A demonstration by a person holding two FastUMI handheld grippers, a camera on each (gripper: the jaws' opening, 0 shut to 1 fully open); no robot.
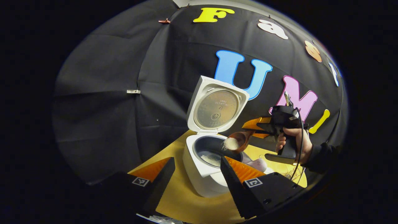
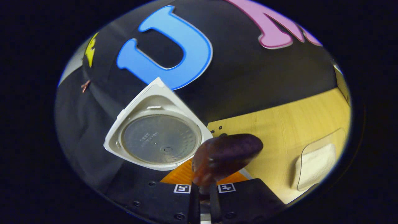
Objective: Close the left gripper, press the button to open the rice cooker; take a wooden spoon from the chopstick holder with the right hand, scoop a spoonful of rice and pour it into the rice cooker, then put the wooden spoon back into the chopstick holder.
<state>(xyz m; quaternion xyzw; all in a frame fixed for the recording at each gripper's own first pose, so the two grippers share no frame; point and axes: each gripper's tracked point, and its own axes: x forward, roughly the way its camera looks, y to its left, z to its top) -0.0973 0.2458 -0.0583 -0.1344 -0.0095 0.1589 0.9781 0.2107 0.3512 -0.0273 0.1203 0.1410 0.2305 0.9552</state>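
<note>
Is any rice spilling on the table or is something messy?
Nothing stands out. The wooden spoon, held by the right gripper, is tipped over the open rice cooker, and the rice falls into its pot, not onto the table. The lid stands up.

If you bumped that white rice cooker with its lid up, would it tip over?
Probably not easily. The rice cooker looks squat and wide, sitting flat on the table. But its open lid stands tall at the back, so a push there might rock it backward. The rice inside looks like too little to weigh it down much.
</note>
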